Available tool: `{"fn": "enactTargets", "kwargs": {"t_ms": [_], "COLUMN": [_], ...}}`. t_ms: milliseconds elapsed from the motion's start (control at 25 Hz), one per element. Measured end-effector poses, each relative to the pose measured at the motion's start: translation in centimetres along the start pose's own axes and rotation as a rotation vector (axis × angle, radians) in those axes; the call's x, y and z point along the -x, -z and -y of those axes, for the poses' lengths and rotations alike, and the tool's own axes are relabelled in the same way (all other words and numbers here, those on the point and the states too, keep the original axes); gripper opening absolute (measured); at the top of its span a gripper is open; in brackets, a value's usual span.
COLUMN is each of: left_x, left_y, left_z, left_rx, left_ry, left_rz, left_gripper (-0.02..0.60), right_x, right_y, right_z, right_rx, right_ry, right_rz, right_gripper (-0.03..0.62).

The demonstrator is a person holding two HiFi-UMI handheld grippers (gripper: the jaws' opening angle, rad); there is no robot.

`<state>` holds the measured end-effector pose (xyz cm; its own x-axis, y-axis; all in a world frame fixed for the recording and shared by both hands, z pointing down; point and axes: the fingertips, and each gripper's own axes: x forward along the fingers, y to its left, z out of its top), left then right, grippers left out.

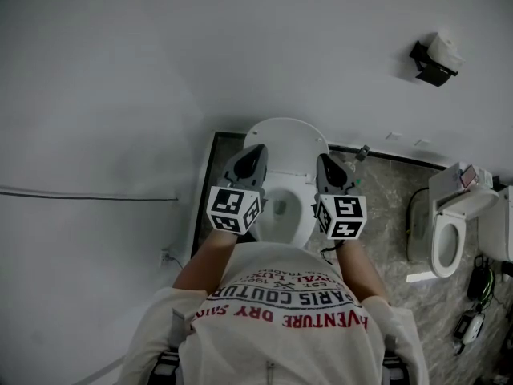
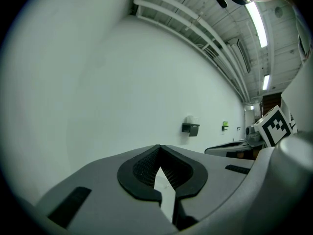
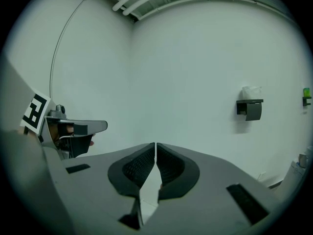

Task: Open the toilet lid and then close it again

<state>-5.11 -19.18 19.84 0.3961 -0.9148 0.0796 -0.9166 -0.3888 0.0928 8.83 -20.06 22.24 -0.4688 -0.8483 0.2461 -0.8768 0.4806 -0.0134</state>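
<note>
Head view, from the left: a thin cable (image 1: 88, 196) runs along the white wall (image 1: 120, 70). The person's left gripper (image 1: 255, 152) sits just beside the left edge of the toilet lid (image 1: 284, 139). The lid stands raised against the wall, behind the toilet (image 1: 300, 205), whose seat and bowl show below it. The right gripper (image 1: 325, 162) sits just beside the lid's right edge; whether either tool touches it cannot be told. Further right, a second toilet (image 1: 445, 233) stands on the grey floor (image 1: 385, 239), and a paper holder (image 1: 433, 62) hangs on the wall. In the left gripper view, the left gripper (image 2: 159, 149) has its jaws pressed together with nothing between them. The right gripper view shows the same of the right gripper (image 3: 155, 148).
</note>
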Motion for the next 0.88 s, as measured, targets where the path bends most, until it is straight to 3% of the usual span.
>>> {"fn": "enactTargets", "kwargs": {"t_ms": [400,640,880], "left_x": [-1.5,-3.8,-7.0], "left_y": [2.6,6.2,10.0], "left_z": [-0.4,-2.4,-4.8], "left_rx": [-0.039,-0.052,-0.079], "left_ry": [0.016,-0.014,0.015], "left_rz": [-0.068,-0.178,-0.276], "left_gripper": [0.006,0.006,0.006], "right_x": [-1.9,-4.7,-9.1], "right_y": [2.2,4.5,6.5], "right_z": [0.7,1.6,2.2], "right_rx": [-0.022,-0.021,0.011], "right_ry": [-0.015,-0.045,-0.069], "right_rz": [-0.066,-0.141,-0.211], "right_gripper": [0.021,0.021,0.023]}}
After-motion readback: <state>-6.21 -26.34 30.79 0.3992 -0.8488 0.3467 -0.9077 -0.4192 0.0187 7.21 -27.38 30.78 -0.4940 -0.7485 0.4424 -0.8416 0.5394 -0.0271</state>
